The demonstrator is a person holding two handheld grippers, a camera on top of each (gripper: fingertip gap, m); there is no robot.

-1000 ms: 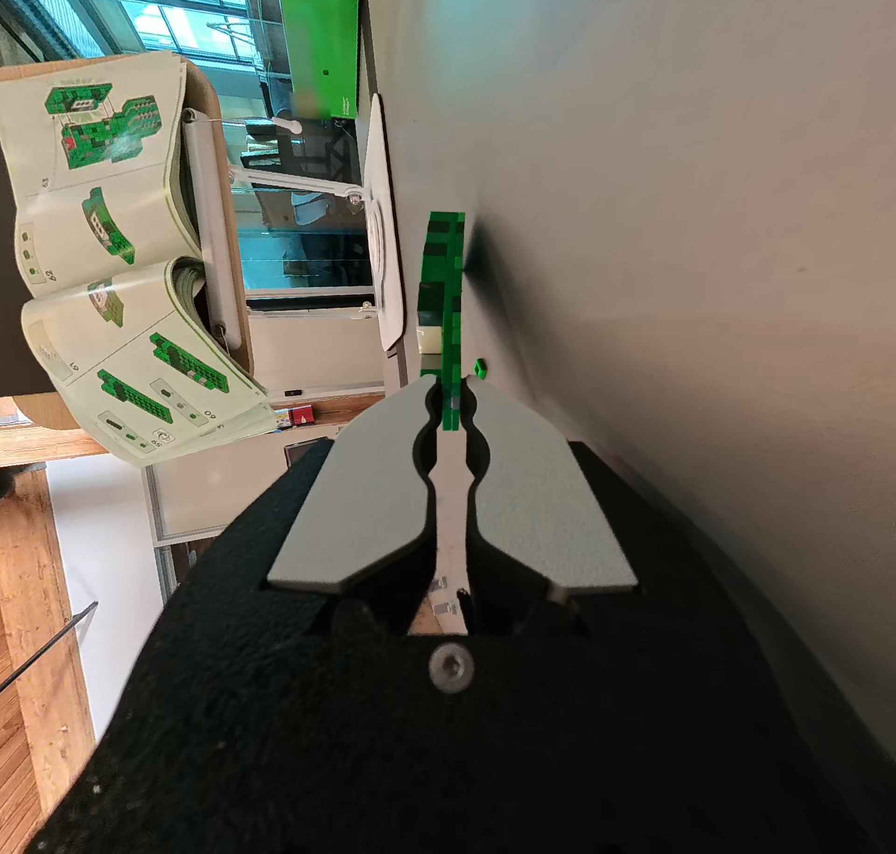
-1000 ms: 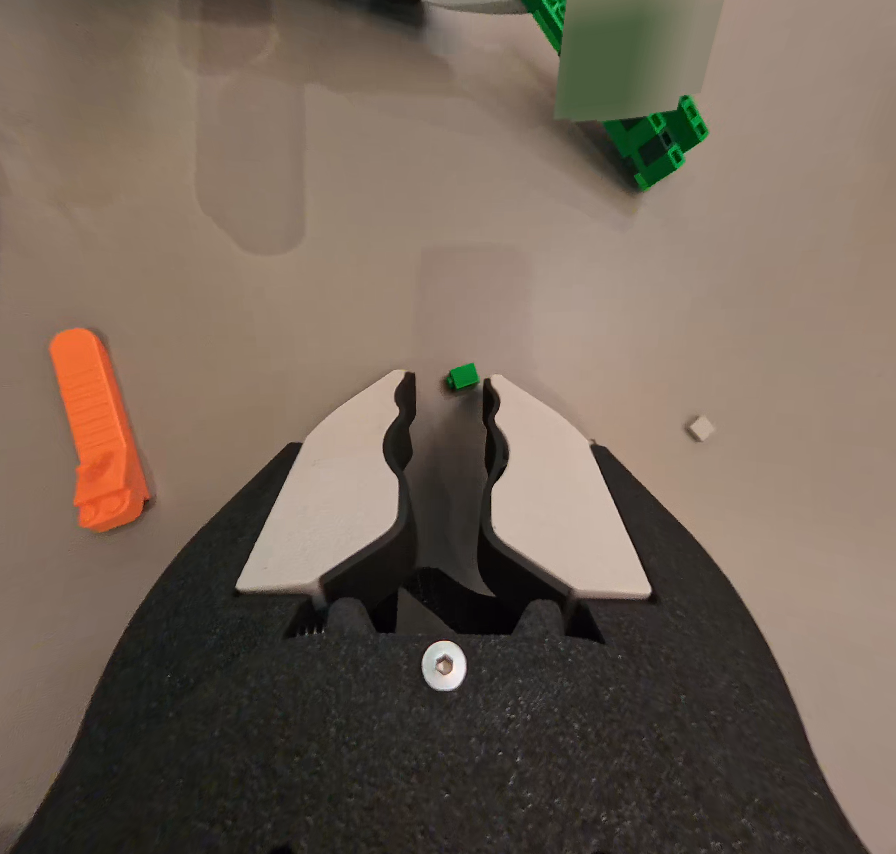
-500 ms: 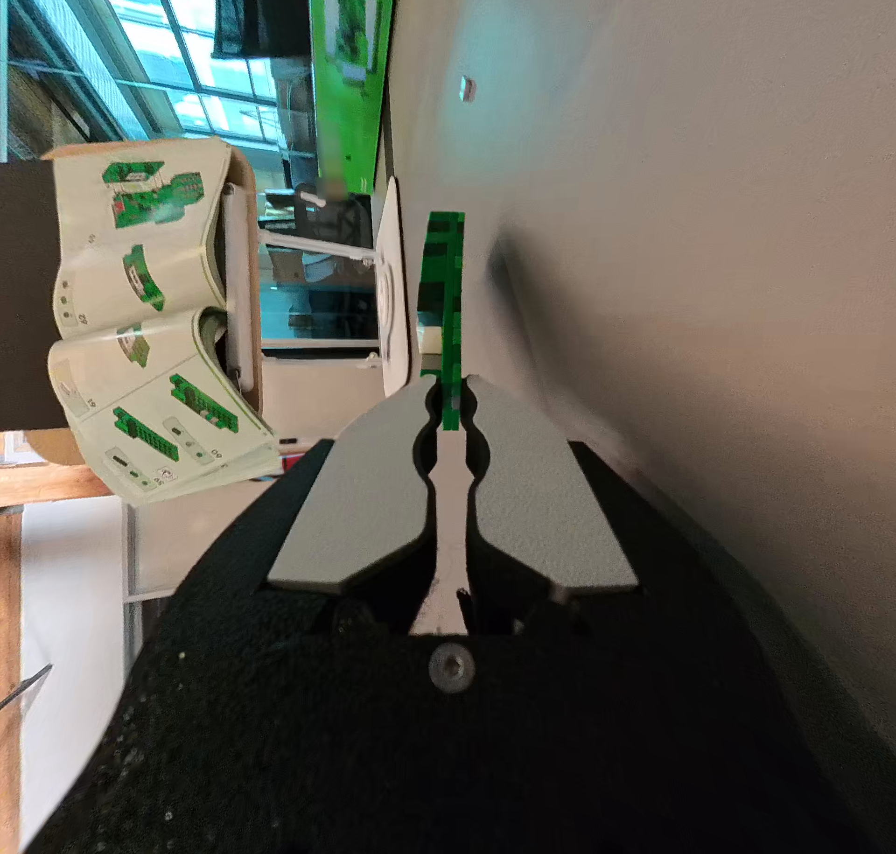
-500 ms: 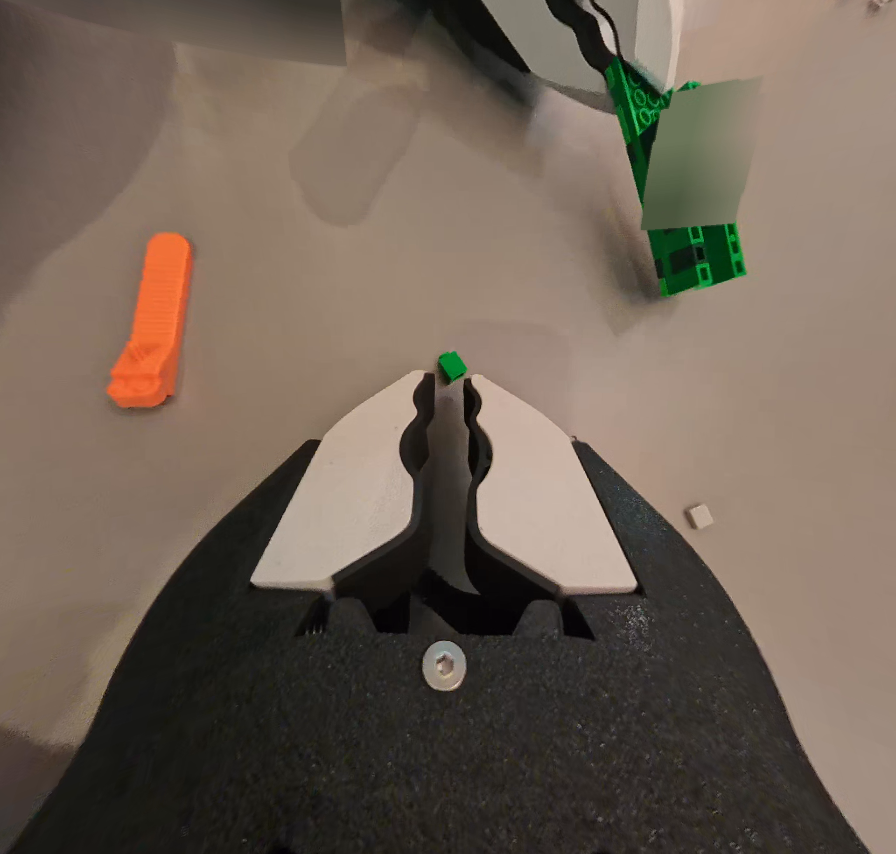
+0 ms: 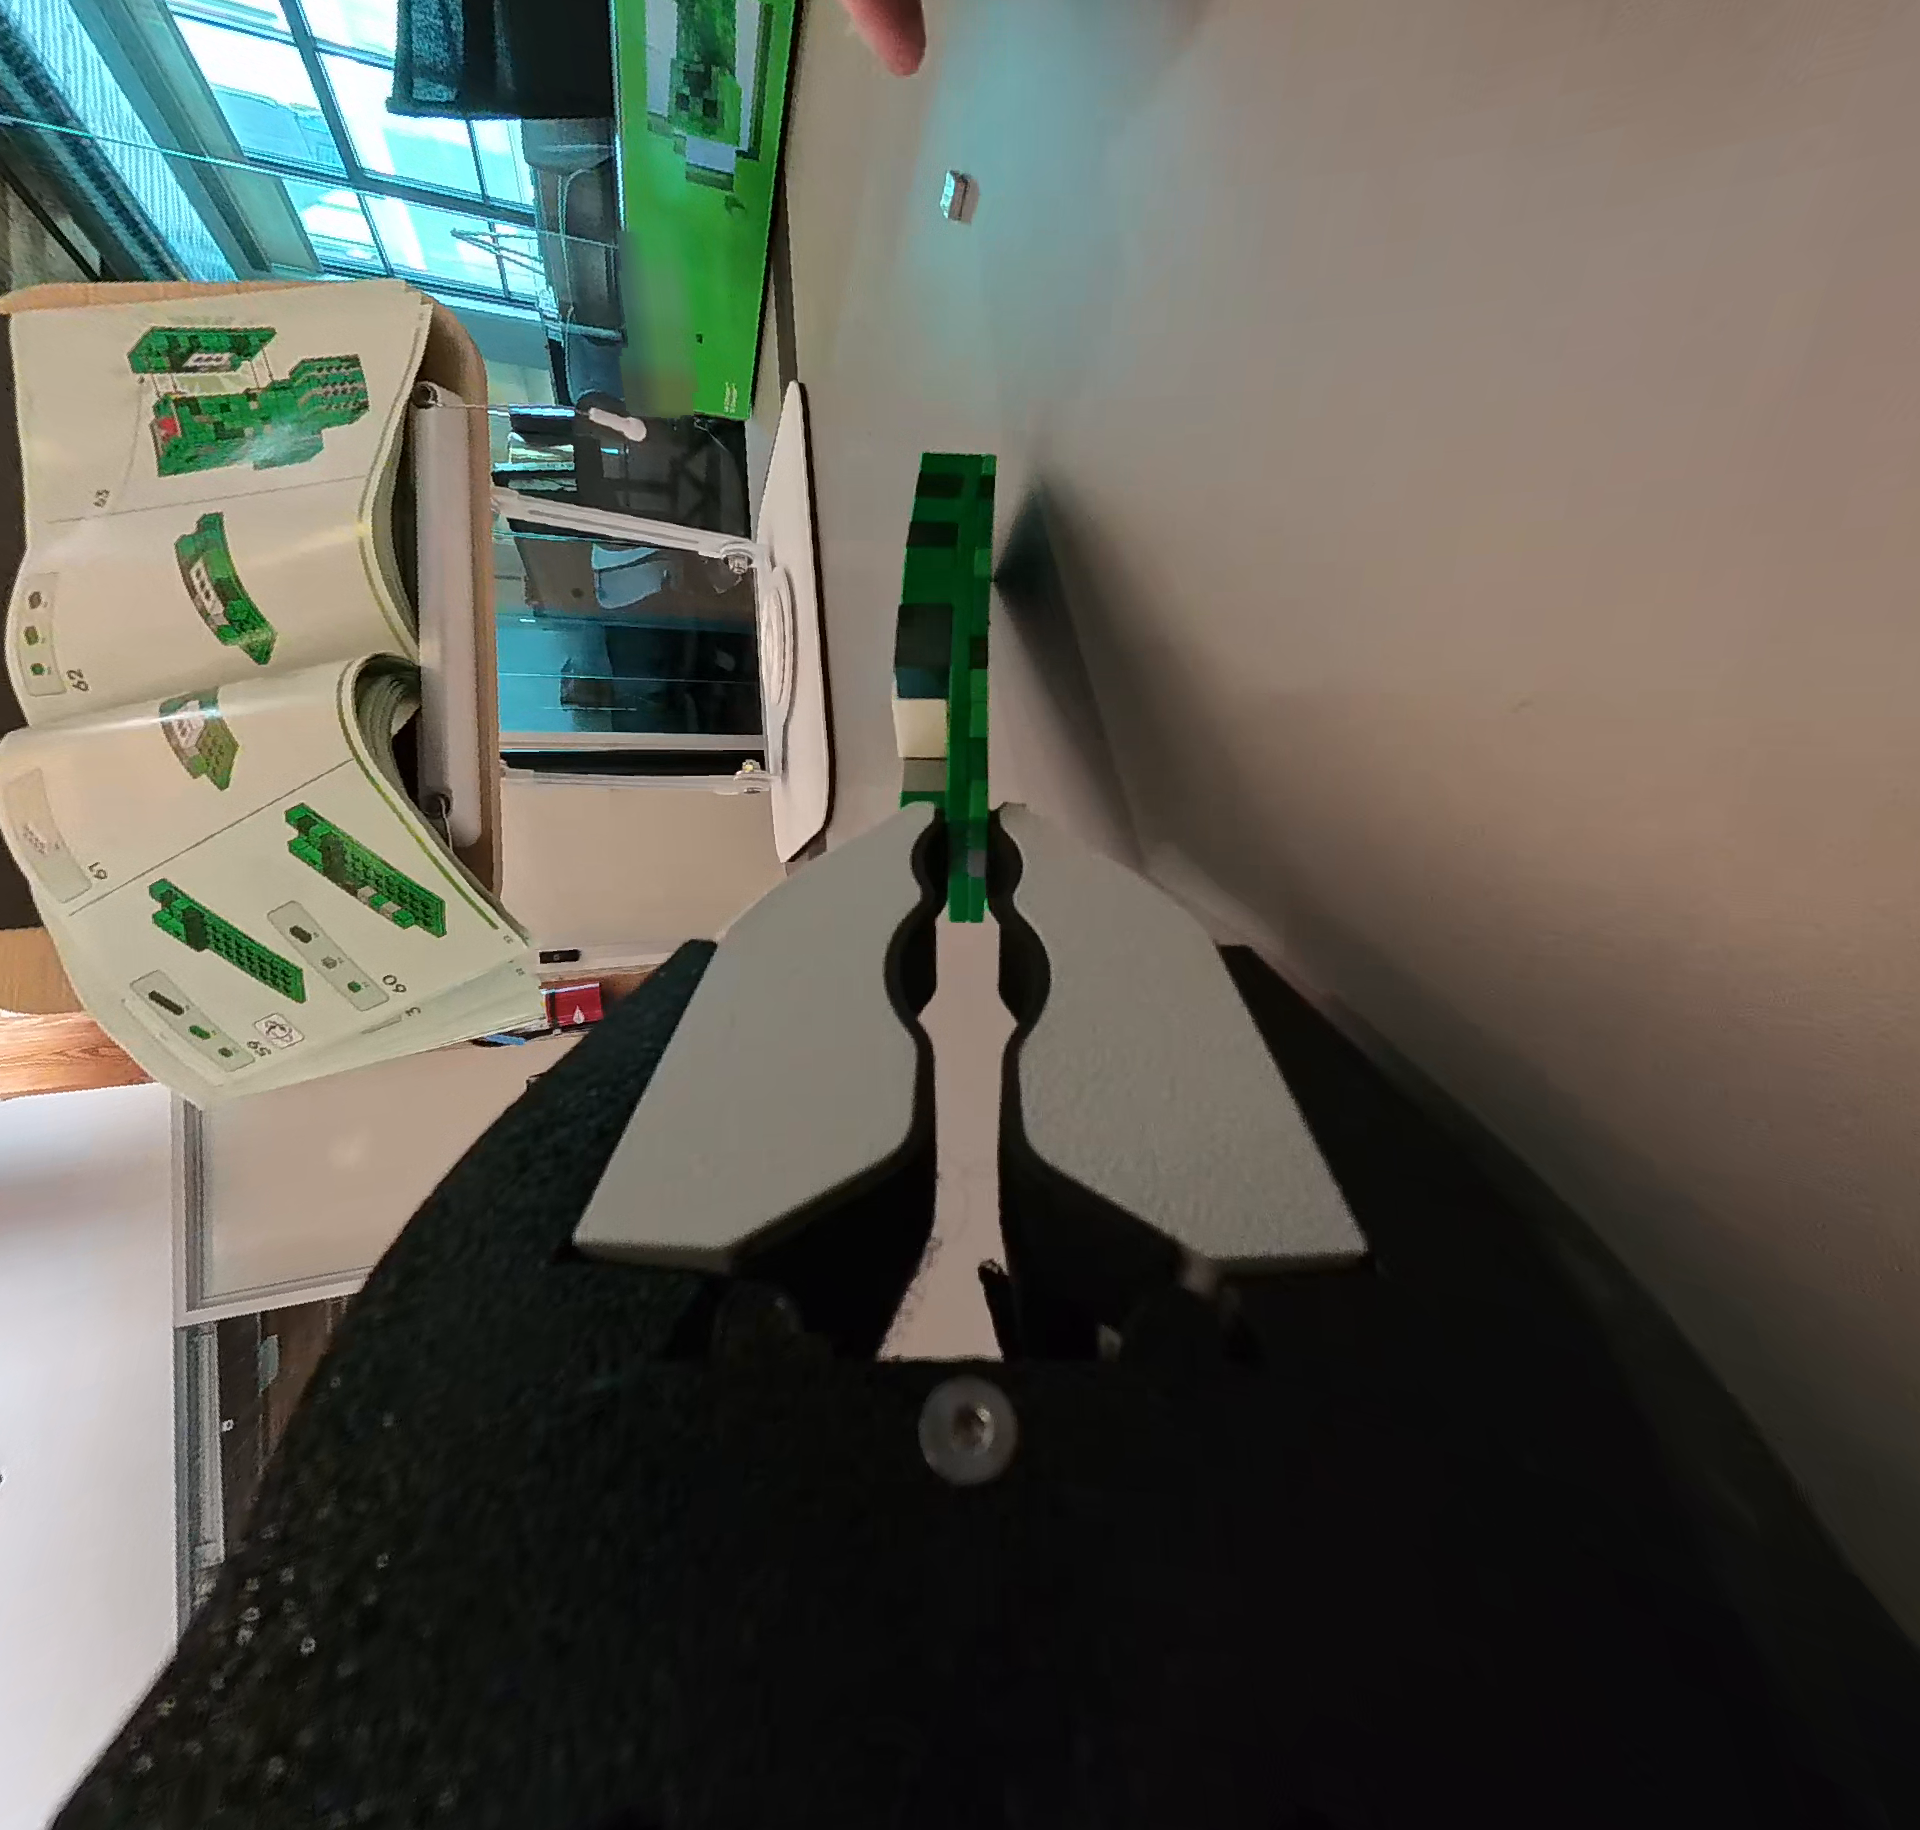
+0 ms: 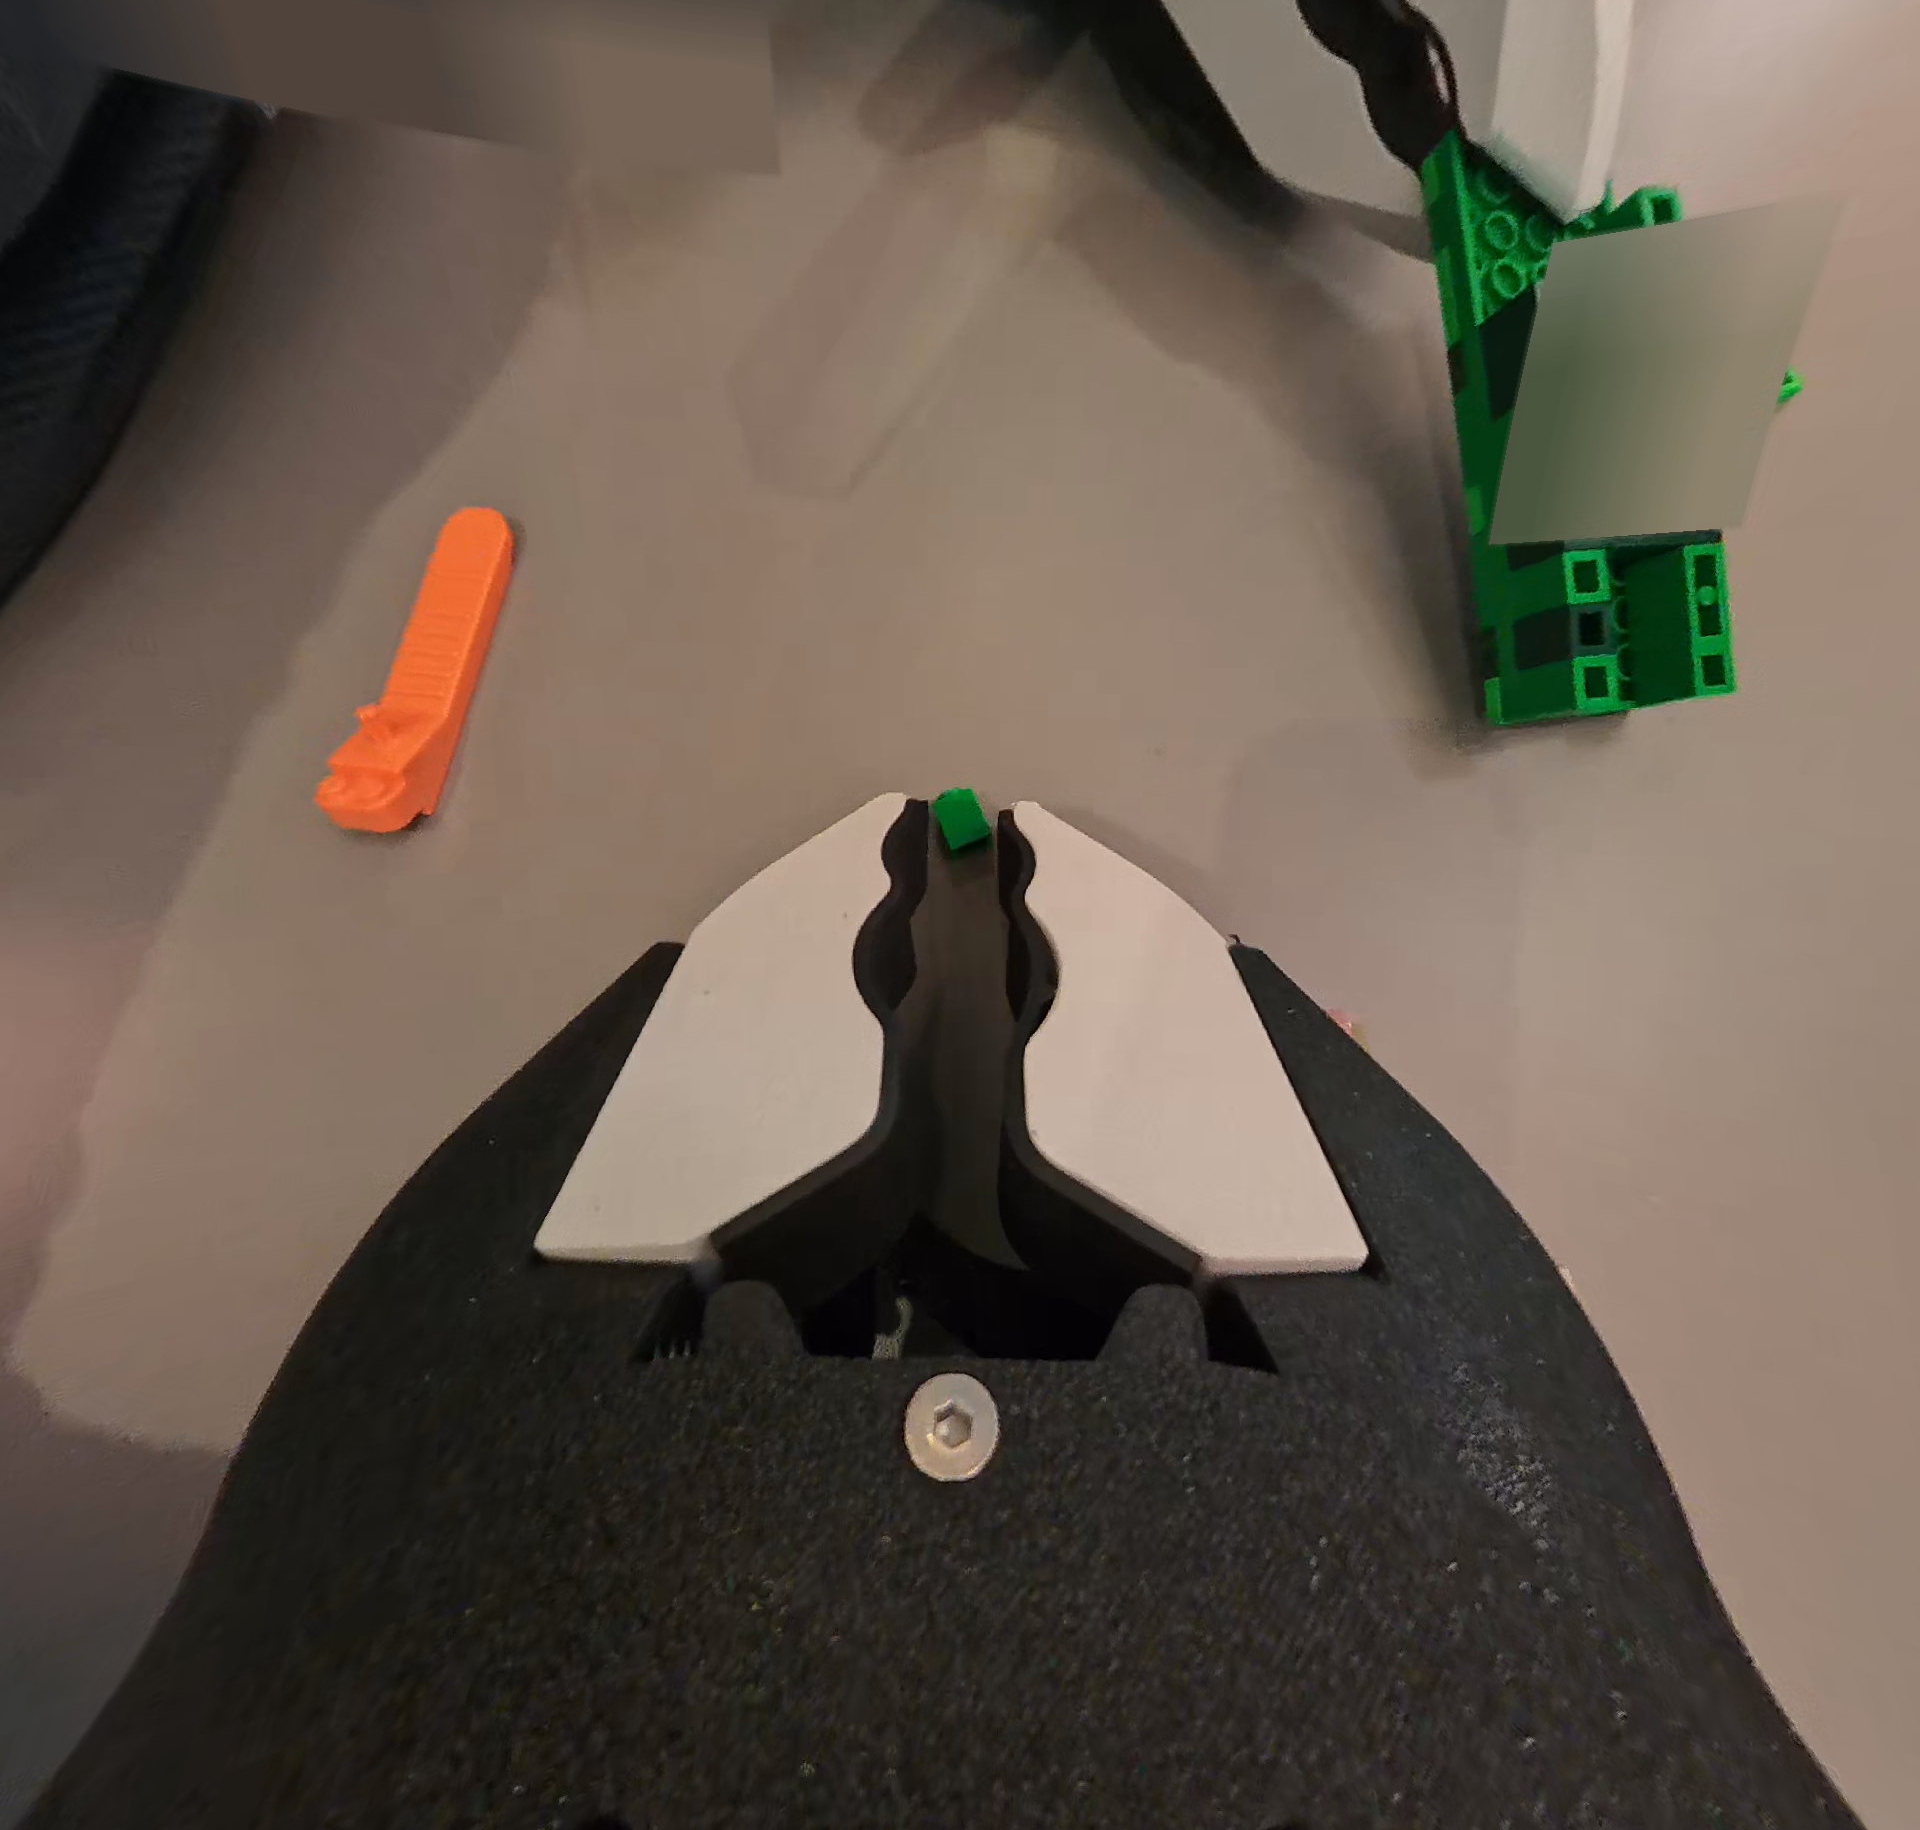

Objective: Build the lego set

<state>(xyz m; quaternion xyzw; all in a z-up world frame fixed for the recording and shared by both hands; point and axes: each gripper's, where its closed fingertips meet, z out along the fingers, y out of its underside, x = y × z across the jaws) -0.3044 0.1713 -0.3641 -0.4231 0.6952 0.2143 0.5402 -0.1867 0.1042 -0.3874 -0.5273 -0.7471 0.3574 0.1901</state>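
Observation:
My left gripper [image 5: 966, 824] is shut on the edge of a flat green lego assembly [image 5: 951, 637], held edge-on with its far end near the grey table [image 5: 1455, 533]. The same assembly [image 6: 1558, 617] shows at the upper right of the right wrist view, partly under a blurred patch, with the left gripper's fingers [image 6: 1382, 66] on its top. My right gripper [image 6: 961, 814] is shut on a tiny green lego piece [image 6: 958, 819] at its fingertips, held above the table.
An orange brick separator [image 6: 426, 679] lies on the table at the left. An open instruction booklet [image 5: 229, 700] stands on a holder, beside a green box [image 5: 696, 159]. A small grey piece [image 5: 958, 196] lies on the table. A person's fingertip [image 5: 883, 4] shows at the top. The grippers' ends are close to 15 centimetres from one another. Measured from the fingertips, the orange brick separator [image 6: 426, 679] is 11 centimetres or so from the right gripper and 20 centimetres from the left.
My right gripper closed on the tiny green piece and lifted it off the table. The left gripper with the assembly shifted and turned slightly, staying shut.

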